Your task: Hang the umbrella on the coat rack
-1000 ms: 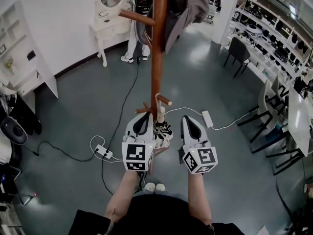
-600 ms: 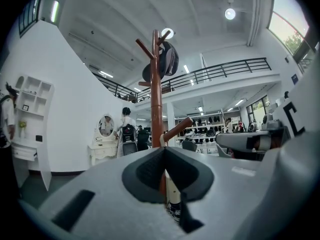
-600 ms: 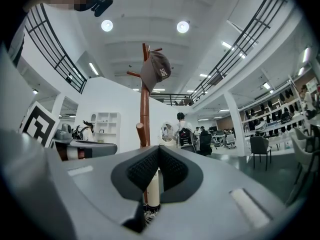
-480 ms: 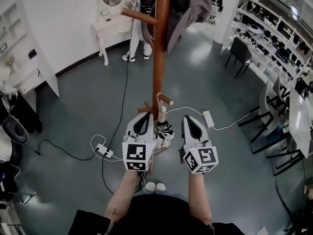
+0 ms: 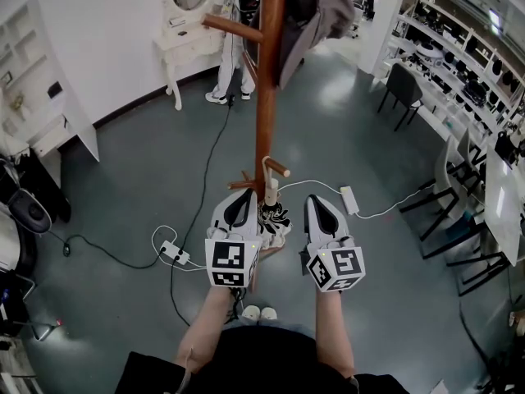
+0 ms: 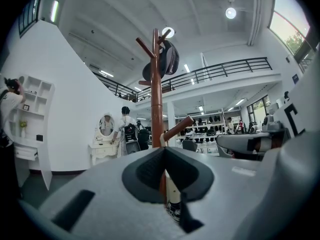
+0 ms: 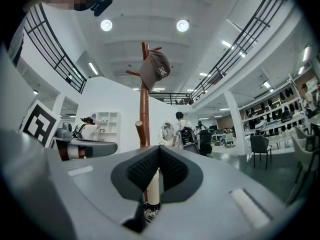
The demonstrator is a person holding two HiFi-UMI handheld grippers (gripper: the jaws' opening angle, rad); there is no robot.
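Standing on a grey floor (image 5: 148,179), I look down along the tall brown rack (image 5: 264,97), which rises straight ahead of me. A grey cap (image 5: 316,15) hangs from a peg near its top.

Low on the pole, the umbrella (image 5: 271,217) hangs folded, its patterned canopy bunched between my two grippers. My left gripper (image 5: 239,195) sits just beside it on one side and my right gripper (image 5: 317,200) just beside it on the other. Whether the left one brushes the canopy I cannot tell.

In each gripper view the jaws are closed tip to tip with nothing clamped. The pale handle (image 6: 173,188) shows only through the gap below the pads, out beyond them.

That handle's hook (image 5: 267,171) curls over the short lower peg (image 5: 278,168), and from above it seems to carry the umbrella's weight by itself.

I judge the hanging done. The umbrella is on the rack and neither gripper has hold of it. What is left looks small: drawing both grippers back without knocking the canopy, and seeing that the hook stays seated on the peg.
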